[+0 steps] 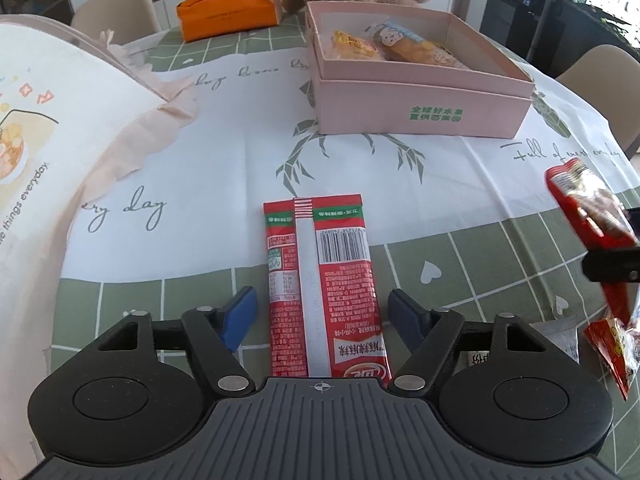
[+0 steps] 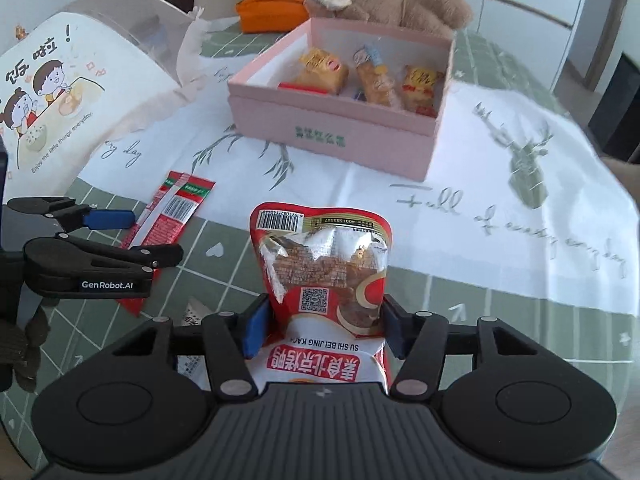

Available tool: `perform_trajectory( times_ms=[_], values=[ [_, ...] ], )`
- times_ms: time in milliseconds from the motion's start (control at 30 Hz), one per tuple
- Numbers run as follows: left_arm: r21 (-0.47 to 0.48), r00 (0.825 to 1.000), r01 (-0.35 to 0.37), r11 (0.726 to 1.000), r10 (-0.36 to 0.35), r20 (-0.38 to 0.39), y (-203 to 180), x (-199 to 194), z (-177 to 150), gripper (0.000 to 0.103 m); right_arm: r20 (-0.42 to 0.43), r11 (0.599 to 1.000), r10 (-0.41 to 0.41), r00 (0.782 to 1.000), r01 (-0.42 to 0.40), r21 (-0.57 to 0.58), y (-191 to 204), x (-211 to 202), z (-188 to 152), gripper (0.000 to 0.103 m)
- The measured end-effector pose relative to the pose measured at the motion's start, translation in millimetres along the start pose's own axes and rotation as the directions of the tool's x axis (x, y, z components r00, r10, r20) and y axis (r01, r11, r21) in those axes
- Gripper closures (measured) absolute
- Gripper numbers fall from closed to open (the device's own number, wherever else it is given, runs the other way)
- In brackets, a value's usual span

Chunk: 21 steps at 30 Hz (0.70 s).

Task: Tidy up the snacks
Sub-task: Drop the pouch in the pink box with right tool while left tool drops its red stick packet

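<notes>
A long red snack packet lies flat on the tablecloth between the open fingers of my left gripper, which does not touch it; the packet also shows in the right wrist view. My right gripper is shut on a red pouch of dried meat and holds it upright above the table; the pouch also shows at the right edge of the left wrist view. A pink open box at the table's middle holds several yellow snack packets.
A brown plush toy and an orange pouch lie behind the box. A printed food cover stands at the left. More loose snack packets lie at the near right. Chairs stand around the table.
</notes>
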<state>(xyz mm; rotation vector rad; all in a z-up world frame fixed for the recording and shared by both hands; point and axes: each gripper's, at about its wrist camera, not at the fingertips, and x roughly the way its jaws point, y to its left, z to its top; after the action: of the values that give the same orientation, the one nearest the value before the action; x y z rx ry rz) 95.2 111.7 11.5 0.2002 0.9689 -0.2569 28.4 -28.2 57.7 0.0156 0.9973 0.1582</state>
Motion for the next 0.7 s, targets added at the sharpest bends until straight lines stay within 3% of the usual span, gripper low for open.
perform_trajectory(
  times_ms=[33,233,367,533,633,667,700],
  values=[
    [-0.003,1.000,0.008,1.000,-0.007,0.012,0.1,-3.8,-0.8,0.051,0.002,1.000,-0.006,1.000,0.006,-0.002,-1.0,-2.2,-0.3,0.046],
    [0.006,0.997,0.051,0.999,-0.051,0.059,-10.9,-36.0,-4.0,0.054,0.023,0.999,-0.032,0.999,0.032,0.008,-14.5,-17.9,-6.1,0.046],
    [0.046,0.970,0.146,0.988,-0.152,0.187,-18.0,-89.0,50.4,0.053,0.091,0.999,-0.037,0.995,0.038,-0.009,-23.8,-46.9,5.8,0.046],
    [0.076,0.927,0.167,0.983,-0.183,0.327,-22.5,-133.6,148.8,0.052,0.293,0.998,-0.029,0.956,0.044,-0.044,-33.8,-114.5,80.7,0.045],
    [0.077,0.920,0.175,0.982,-0.191,0.341,-25.2,-124.1,198.2,0.047,0.357,1.000,-0.007,0.934,0.013,-0.013,-43.4,-134.1,137.9,0.044],
    [0.053,0.917,0.205,0.977,-0.211,0.339,-21.7,-108.6,211.5,0.046,0.367,1.000,-0.003,0.930,0.002,0.002,-46.8,-133.5,155.0,0.038],
    [0.031,0.917,0.222,0.974,-0.220,0.333,-18.7,-93.6,217.9,0.045,0.367,1.000,0.008,0.930,-0.017,0.021,-50.5,-129.5,171.7,0.024]
  ],
)
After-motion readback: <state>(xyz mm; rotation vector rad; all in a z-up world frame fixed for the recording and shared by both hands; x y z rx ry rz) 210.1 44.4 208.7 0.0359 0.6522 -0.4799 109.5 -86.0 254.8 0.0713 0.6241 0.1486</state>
